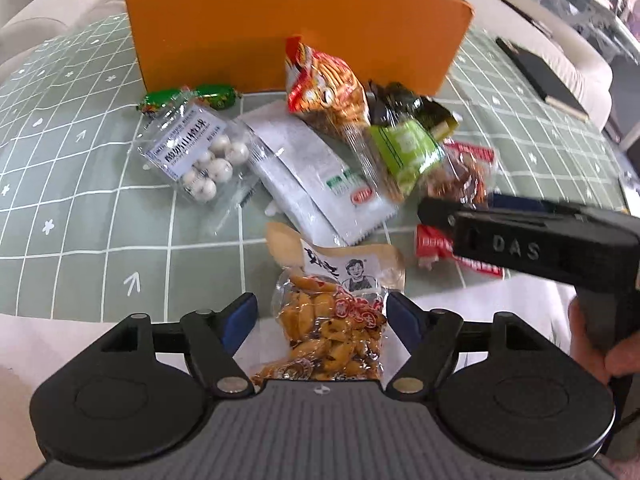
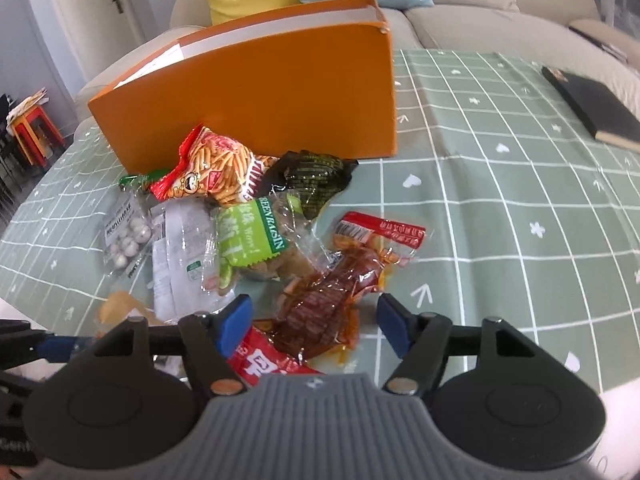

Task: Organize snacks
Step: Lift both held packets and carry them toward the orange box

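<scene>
A: Left gripper (image 1: 322,312) jaws wide, straddling the bean packet (image 1: 336,320) on the desk (image 1: 80,200).
B: Right gripper (image 2: 314,320) wide over the red-sauce pouch (image 2: 324,304). Grip mid-body, lift toward the orange box (image 2: 248,100).

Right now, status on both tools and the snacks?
Left tool open, straddling peanut bag. Right tool open, over spicy strip pack. Snack pile loose on table before orange box; none boxed that shows. Way clear.
</scene>
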Action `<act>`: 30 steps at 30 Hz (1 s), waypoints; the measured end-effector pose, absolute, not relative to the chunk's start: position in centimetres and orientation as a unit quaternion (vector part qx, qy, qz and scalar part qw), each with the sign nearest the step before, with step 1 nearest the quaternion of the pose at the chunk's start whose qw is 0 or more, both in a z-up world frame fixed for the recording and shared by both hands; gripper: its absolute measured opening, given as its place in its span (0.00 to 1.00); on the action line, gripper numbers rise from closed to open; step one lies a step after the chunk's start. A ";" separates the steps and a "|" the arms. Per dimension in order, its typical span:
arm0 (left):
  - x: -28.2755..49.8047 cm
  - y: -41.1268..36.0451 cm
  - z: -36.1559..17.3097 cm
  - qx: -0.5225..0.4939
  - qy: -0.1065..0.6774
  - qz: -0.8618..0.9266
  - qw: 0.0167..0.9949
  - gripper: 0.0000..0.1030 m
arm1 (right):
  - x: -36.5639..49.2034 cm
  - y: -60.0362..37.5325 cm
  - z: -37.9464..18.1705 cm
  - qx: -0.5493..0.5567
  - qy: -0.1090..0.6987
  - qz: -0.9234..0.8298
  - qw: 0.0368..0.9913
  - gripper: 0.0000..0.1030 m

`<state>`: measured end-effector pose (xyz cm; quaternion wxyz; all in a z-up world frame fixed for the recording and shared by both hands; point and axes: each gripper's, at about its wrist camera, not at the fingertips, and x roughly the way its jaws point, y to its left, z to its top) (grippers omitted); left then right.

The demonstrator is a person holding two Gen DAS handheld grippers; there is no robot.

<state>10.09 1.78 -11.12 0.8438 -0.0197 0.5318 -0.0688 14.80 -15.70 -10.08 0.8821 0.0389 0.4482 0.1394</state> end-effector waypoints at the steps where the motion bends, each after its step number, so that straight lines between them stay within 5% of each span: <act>1: 10.0 1.6 -11.2 -0.012 0.536 -0.072 0.841 0.86 | 14.8 -15.6 -10.1 0.035 0.447 0.140 0.883 0.66; 4: 9.7 1.2 -11.2 0.014 0.539 -0.080 0.839 0.79 | 14.7 -15.6 -10.1 0.025 0.445 0.141 0.884 0.64; 7: 9.3 0.7 -11.1 0.031 0.534 -0.086 0.841 0.65 | 14.8 -15.8 -10.0 0.025 0.444 0.131 0.886 0.41; 12: 9.3 1.1 -10.9 0.010 0.529 -0.090 0.843 0.60 | 14.7 -16.5 -9.7 0.040 0.450 0.119 0.884 0.37; 18: 9.6 2.9 -9.4 -0.070 0.496 -0.098 0.860 0.29 | 14.9 -17.7 -9.5 0.072 0.469 0.094 0.875 0.34; 22: 9.6 2.9 -9.0 -0.074 0.485 -0.095 0.866 0.27 | 15.0 -18.6 -9.4 0.101 0.481 0.080 0.867 0.30; 26: 9.8 3.2 -8.2 -0.088 0.470 -0.091 0.874 0.25 | 14.9 -19.1 -7.9 0.108 0.454 0.077 0.881 0.00; 30: 10.3 3.4 -7.3 -0.092 0.453 -0.081 0.883 0.24 | 14.9 -19.1 -7.7 0.106 0.452 0.081 0.882 0.00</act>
